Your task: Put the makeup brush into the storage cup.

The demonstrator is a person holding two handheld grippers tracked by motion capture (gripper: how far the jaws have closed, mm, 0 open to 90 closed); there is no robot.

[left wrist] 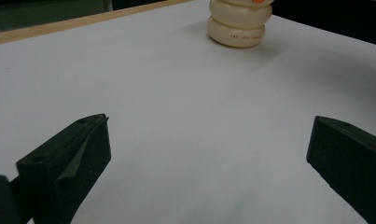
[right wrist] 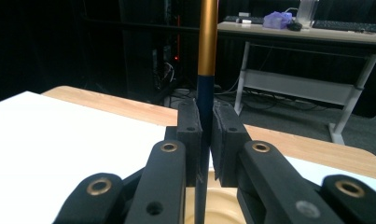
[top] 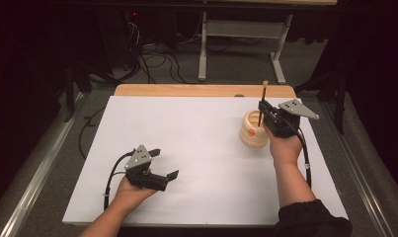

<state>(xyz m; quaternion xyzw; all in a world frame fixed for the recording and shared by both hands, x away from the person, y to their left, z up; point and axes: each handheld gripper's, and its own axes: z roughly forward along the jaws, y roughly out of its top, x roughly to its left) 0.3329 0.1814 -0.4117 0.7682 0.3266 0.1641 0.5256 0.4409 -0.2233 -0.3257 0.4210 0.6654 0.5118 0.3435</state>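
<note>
The white-covered desk (top: 196, 163) carries a cream ribbed holder (top: 252, 129) near its far right corner. The left gripper (top: 164, 165) rests well apart from it at the near left, jaws spread wide on nothing. The right gripper (top: 262, 106) is clamped on a slim dark pen (right wrist: 205, 112) (gold-topped), held upright over the holder's mouth. The step looks like seating the pen; its tip is probably already inside. Next: lower straight, then release.

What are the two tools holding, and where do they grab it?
The right tool pinches an upright stick on its dark lower part, above the cream holder. The left tool is open, holding nothing.
</note>
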